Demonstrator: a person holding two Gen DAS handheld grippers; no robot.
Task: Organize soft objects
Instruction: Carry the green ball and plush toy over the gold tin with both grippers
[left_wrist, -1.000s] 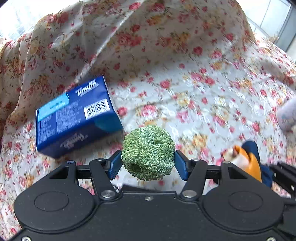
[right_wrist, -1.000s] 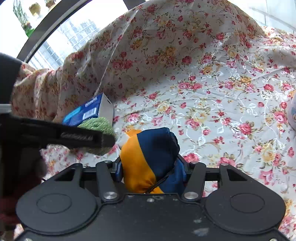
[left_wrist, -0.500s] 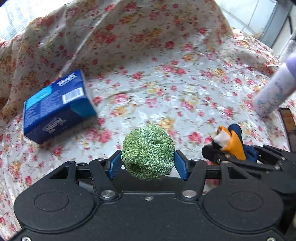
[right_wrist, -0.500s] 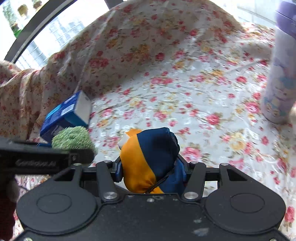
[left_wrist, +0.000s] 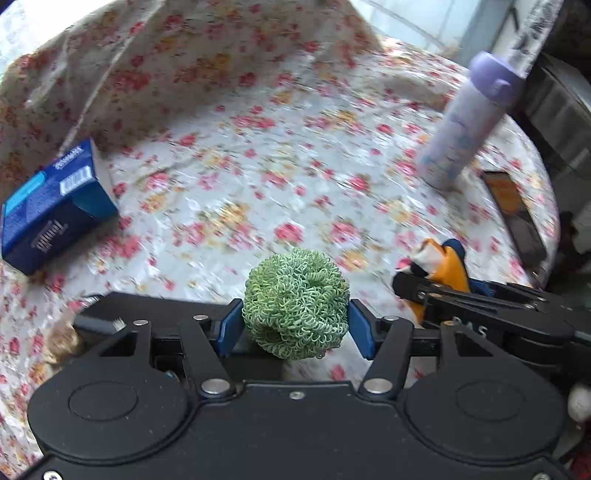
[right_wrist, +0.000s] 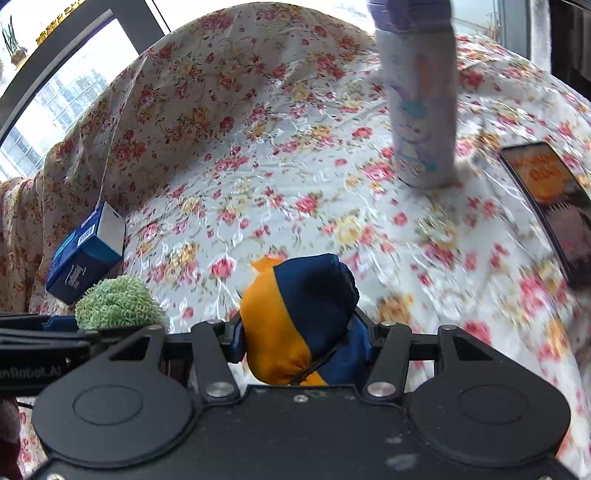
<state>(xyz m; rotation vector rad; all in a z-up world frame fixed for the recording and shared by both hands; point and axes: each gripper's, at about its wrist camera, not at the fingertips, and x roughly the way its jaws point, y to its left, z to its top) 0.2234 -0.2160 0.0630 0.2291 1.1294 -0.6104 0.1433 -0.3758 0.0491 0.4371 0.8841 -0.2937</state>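
**Soft goods in hand, floral-covered table**

Left gripper (left_wrist: 295, 325): jaws clenched on a green curly scrubber ball (left_wrist: 295, 323), blue pads pressing its two sides; ball carried clear of the cloth.

Right gripper (right_wrist: 299, 341): jaws clenched on an orange and navy fabric pouch (right_wrist: 299, 317), bunched between the pads, its top bulging forward past them. Also carried above the surface.

Surface: table draped in a floral tablecloth (right_wrist: 295, 184), white ground with red and yellow flowers, the cloth rising in folds along the far edge.

Blue tissue box (left_wrist: 55, 206): lying on the cloth near the left edge, beside the raised folds, barcode face up.

Lilac tumbler (right_wrist: 421, 110): tall, printed body, purple lid; standing upright toward the far right of the table.

Dark phone (right_wrist: 550, 206): flat by the right edge, just beside the tumbler, orange picture on its screen.

The two grippers sit close, side by side, over the near edge; pouch and ball apart.
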